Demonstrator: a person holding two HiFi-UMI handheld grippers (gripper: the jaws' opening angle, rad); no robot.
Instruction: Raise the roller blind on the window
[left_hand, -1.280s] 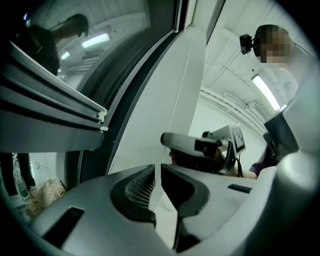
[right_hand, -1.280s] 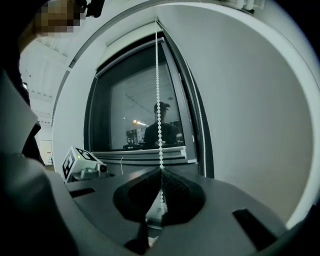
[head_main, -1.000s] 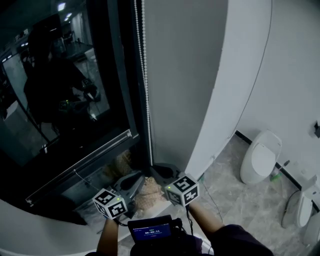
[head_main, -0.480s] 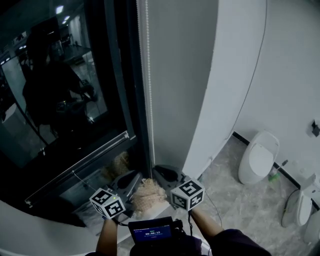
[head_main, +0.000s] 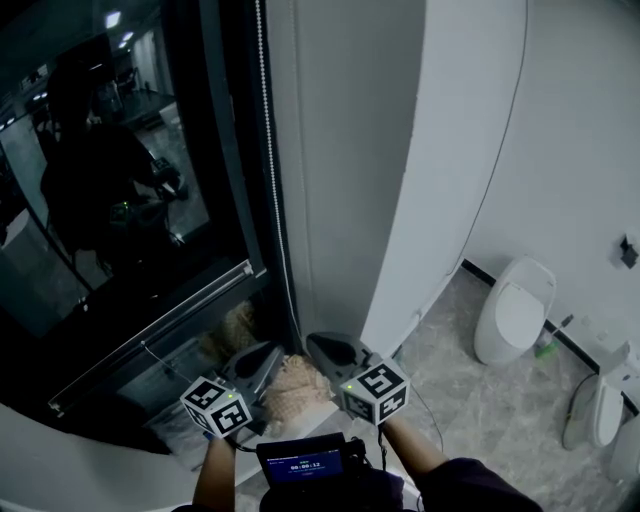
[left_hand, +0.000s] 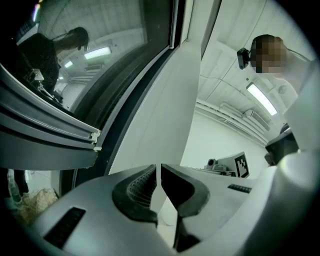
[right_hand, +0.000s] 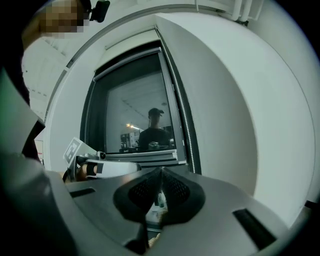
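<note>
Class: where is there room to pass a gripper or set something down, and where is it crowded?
Free: floor tiles between white wall and urinal; around the upper bead chain. Crowded: below the window, left gripper and right gripper flank a beige bundle.

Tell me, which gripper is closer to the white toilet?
Right. The right gripper sits left of the toilet; the left gripper is even farther left, under the window.

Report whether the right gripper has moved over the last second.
Yes, slightly. The right gripper has shifted a little rightward and back toward the person, judged against the foot of the white wall corner.
</note>
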